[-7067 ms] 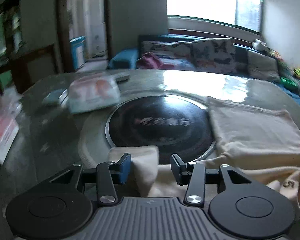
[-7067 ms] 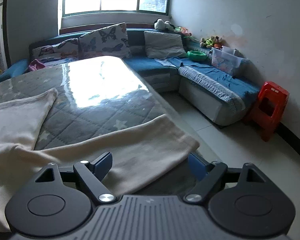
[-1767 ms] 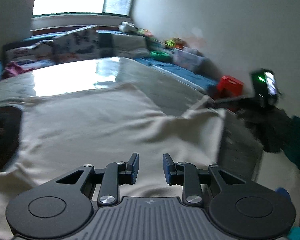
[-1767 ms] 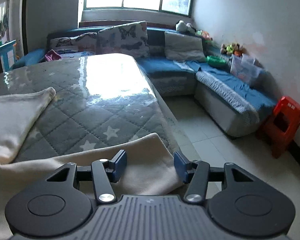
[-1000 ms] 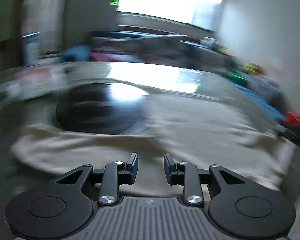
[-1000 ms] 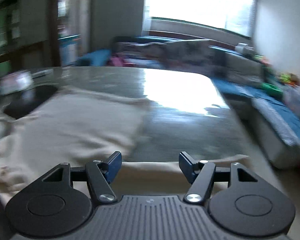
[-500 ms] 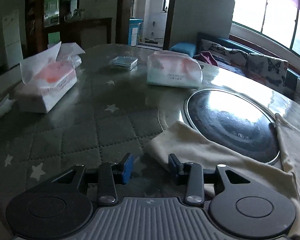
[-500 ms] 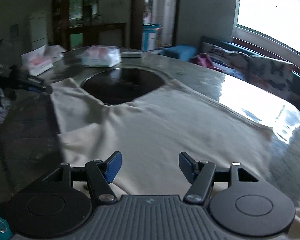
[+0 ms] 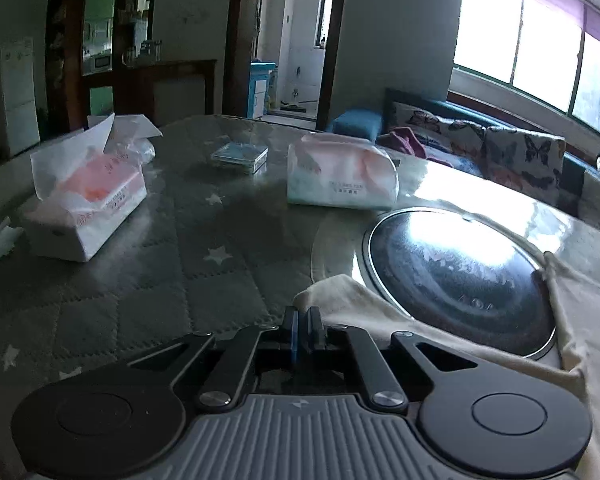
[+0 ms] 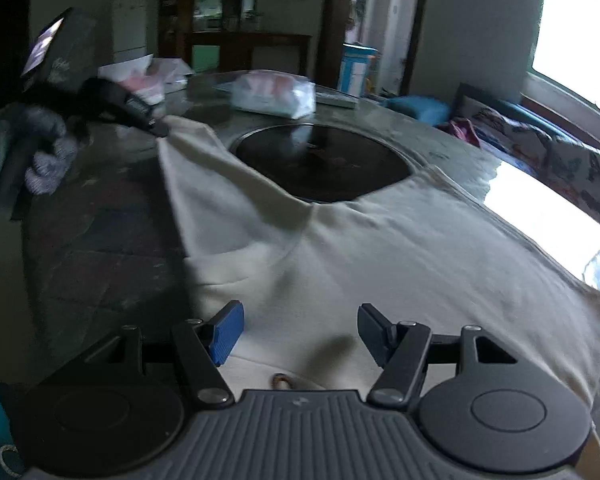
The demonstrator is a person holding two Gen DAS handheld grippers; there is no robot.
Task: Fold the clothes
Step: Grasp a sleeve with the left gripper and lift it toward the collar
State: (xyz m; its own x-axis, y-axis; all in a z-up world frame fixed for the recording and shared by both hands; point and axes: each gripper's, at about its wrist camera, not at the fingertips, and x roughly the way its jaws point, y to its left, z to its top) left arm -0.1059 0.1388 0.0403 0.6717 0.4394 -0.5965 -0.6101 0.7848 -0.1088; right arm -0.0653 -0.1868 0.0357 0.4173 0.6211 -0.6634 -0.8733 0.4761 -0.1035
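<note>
We see the cream cotton T-shirt (image 10: 400, 248) spread flat across the grey quilted table cover (image 9: 148, 280), filling the centre and right of the right wrist frame, part of it draped over the round black glass hob plate (image 9: 460, 264). No fold shows yet, so we judge the task barely begun: both sleeves and the body remain to be folded.

The left gripper (image 9: 302, 322), low in the centre of its frame, has just closed; its jaws meet at the tip of 1 sleeve (image 9: 332, 292), and the right wrist view suggests the cloth is pinched. The right gripper (image 10: 300, 332) stands wide above the collar area, holding nothing.

2 tissue packs sit upper left.
</note>
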